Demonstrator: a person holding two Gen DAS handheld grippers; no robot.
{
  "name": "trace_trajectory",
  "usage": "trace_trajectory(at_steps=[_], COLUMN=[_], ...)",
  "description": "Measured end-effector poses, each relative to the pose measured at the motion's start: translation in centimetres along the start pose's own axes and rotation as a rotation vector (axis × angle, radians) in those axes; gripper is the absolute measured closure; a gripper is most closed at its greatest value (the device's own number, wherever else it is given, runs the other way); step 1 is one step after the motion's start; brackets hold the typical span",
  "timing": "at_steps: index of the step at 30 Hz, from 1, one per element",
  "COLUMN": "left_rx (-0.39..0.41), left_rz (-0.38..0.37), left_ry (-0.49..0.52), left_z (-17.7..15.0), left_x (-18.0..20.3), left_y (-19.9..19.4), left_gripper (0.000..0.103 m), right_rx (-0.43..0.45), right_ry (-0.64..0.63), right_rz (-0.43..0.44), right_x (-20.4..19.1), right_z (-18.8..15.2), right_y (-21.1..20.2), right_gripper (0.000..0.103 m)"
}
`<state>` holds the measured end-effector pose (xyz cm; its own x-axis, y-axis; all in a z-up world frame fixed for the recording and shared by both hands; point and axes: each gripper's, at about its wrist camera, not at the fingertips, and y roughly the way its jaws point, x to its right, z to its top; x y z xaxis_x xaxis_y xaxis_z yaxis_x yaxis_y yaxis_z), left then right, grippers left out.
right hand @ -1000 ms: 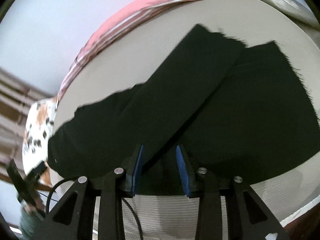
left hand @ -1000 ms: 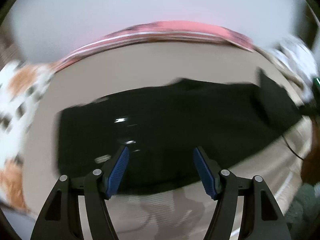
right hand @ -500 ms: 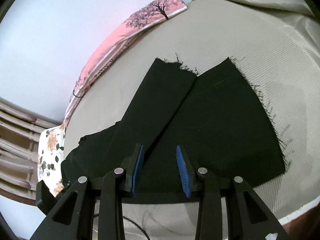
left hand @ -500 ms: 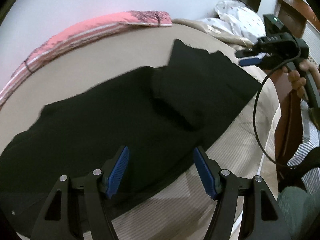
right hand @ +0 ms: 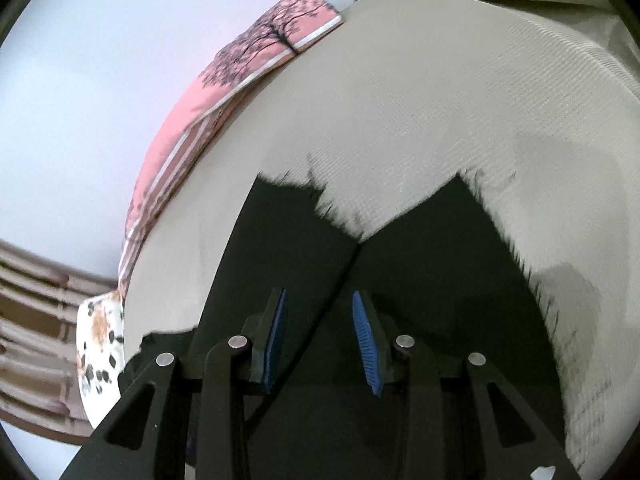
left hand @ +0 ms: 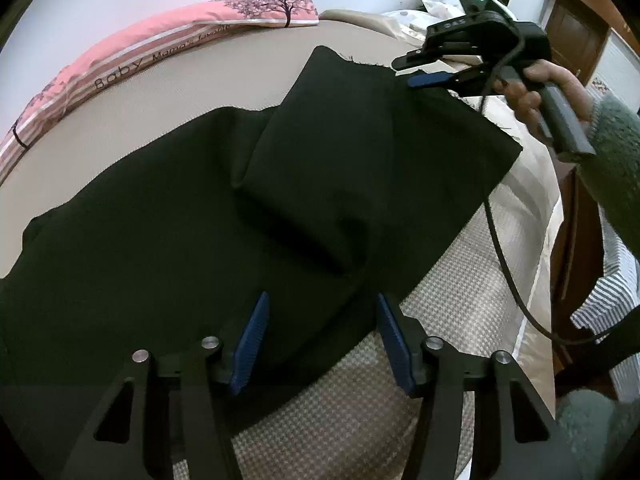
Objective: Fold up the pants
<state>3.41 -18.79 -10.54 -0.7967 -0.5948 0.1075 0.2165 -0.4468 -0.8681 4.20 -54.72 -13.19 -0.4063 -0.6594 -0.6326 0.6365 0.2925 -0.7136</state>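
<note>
Black pants (left hand: 280, 200) lie spread across a beige mattress (left hand: 192, 80), and everything here is placed relative to them. Beyond the pants' far left edge, a pink cushion (left hand: 168, 40) printed with dark trees and striped in white runs along the mattress against a pale wall.

In the left wrist view, the left gripper (left hand: 322, 336) sits over the near edge of the pants. Its blue pads (left hand: 252, 336) stand apart with black cloth lying beneath the gap, not pinched, and the jaws are closing. Near the middle of the pants one leg is doubled back, forming a raised fold.

At the far right corner of the pants, by the frayed leg ends, the right gripper (left hand: 424, 74) reaches in, held by a hand (left hand: 532, 84) in a grey-green knitted sleeve (left hand: 616, 148). A black cable (left hand: 504, 248) hangs from it past the right edge of the pants. To the right of that stand white spotted bedding and dark wooden furniture.

In the right wrist view, that gripper (right hand: 320, 324) has its blue pads partly apart above the two leg ends, where the seam between the legs runs under the gap. It appears to hover without clamping cloth, though the picture is blurred there.
</note>
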Motion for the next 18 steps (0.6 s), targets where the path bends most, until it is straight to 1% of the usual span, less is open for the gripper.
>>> trace_trajectory(at_steps=[2,9,13,15,16,18], left_rx=[-0.002,-0.012,-0.005,-0.003,-0.002,-0.001], left_rz=[-0.002,0.001,-0.010,-0.010,-0.008,-0.003], left_ry=[-0.011,-0.020,-0.041,-0.044,-0.043,-0.038], left_z=[0.2,0.5,0.4,0.3,0.3,0.2], left_x=[-0.1,-0.3,-0.5,-0.5,-0.5,-0.5], left_y=[0.2,0.6,0.6,0.6,0.5,0.5], left_gripper=[0.049,0.049,0.049,0.049,0.049,0.049], right_rx=[0.011,0.037,0.039,0.030,0.027,0.027], right_ry=[0.013,0.031,0.018,0.017,0.015,0.003], right_rz=[-0.004,0.039,0.050,0.071,0.079,0.081], right_x=[0.6,1.3,1.2,1.2,1.2,1.2], right_z=[0.7,2.3,2.5,2.3,2.1,1.8], right_y=[0.5,1.9,2.3,2.3,2.3,2.3], right_gripper=[0.071,0.071,0.072,0.072,0.073,0.080])
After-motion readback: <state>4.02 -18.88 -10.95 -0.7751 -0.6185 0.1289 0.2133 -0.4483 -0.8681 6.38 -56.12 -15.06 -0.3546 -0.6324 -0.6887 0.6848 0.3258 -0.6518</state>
